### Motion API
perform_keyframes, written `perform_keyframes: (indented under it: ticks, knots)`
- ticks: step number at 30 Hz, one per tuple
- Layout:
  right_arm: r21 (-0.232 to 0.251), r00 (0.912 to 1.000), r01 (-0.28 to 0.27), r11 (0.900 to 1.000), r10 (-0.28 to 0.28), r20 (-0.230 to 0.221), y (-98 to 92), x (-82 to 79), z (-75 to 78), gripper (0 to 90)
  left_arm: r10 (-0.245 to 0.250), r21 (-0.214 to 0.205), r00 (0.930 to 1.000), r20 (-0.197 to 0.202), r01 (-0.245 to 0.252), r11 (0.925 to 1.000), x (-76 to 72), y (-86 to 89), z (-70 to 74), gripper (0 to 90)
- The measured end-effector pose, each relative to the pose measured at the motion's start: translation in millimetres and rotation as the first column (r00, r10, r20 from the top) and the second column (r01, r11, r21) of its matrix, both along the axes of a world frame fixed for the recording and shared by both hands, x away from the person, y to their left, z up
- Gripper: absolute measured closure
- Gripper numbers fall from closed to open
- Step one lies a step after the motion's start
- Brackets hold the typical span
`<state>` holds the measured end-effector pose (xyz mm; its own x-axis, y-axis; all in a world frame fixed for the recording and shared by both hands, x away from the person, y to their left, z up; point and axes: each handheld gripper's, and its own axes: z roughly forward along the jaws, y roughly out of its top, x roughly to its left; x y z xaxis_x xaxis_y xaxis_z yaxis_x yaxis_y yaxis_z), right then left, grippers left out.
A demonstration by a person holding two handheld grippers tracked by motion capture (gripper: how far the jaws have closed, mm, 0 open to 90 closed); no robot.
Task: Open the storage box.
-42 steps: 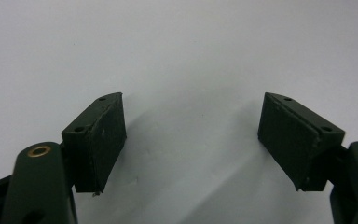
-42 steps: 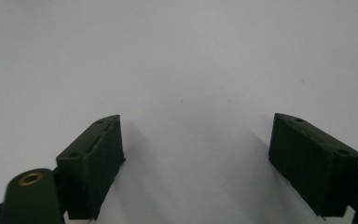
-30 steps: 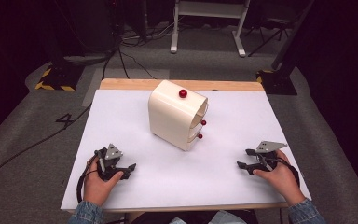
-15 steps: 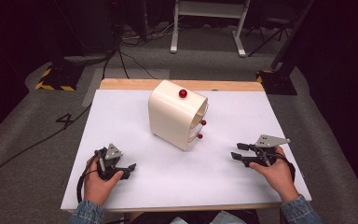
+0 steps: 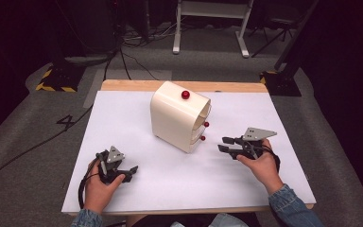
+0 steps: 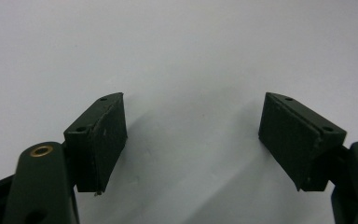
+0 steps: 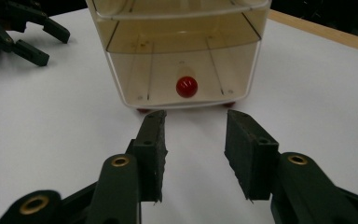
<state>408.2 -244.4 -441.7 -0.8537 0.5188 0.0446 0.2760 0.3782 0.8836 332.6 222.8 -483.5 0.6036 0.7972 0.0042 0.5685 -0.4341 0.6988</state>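
one red knob [image 7: 186,87] just beyond right hand-held gripper [image 7: 195,122]

obstacle: drawer unit [image 5: 179,118] mid-table | free: bare table [image 5: 123,123] on both sides of it

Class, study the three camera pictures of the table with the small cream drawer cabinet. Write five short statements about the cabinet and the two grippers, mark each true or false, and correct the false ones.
1. The cream plastic drawer cabinet stands on the white tabletop. True.
2. The right gripper points at the cabinet's lowest red round knob. True.
3. The right gripper already clamps that knob. False: its jaws have just been closing, but the knob lies ahead of them, with nothing between them.
4. The left gripper holds a drawer. False: its jaws stand wide apart over bare tabletop.
5. A red knob sits on the cabinet's top. True.
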Motion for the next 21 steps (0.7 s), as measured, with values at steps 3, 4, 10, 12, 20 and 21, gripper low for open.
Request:
perform_keyframes:
  ticks: [3, 4, 10, 12, 20, 21]
  knots:
    - [0.018, 0.9998, -0.02, 0.9996, 0.02, 0.009, 10.8, 3.4, -1.1, 61.0, 0.0, 0.0, 1.0, 0.0, 0.0, 1.0, -0.3, -0.3, 0.0, 23.6]
    - [0.022, 0.9996, -0.026, 0.9994, 0.026, 0.013, 14.2, 4.7, -1.7, 61.3, 0.0, 0.001, 1.0, 0.0, 0.0, 1.0, -0.3, -0.3, 0.0, 23.6]
    - [0.025, 0.9992, -0.04, 0.9989, 0.04, 0.002, 31.1, 13.5, -9.4, 64.6, 0.002, -0.005, 1.0, -0.007, -0.002, 1.0, 0.4, 0.1, 0.0, 23.6]
    - [0.013, 0.9991, -0.042, 0.9991, 0.042, 0.002, 35.7, 16.0, -12.5, 65.0, 0.001, -0.006, 1.0, -0.009, -0.001, 1.0, 0.6, 0.3, 0.0, 23.6]
    - [0.038, 0.9993, -0.03, 0.9988, 0.029, 0.023, 44.4, 24.6, -19.8, 68.2, 0.002, -0.008, 1.0, -0.008, -0.002, 1.0, 0.6, 0.2, -0.1, 23.6]
    - [0.043, 0.9993, -0.028, 0.9987, 0.027, 0.025, 44.8, 25.2, -20.8, 68.2, 0.002, -0.008, 1.0, -0.008, -0.002, 1.0, 0.6, 0.2, -0.1, 23.6]
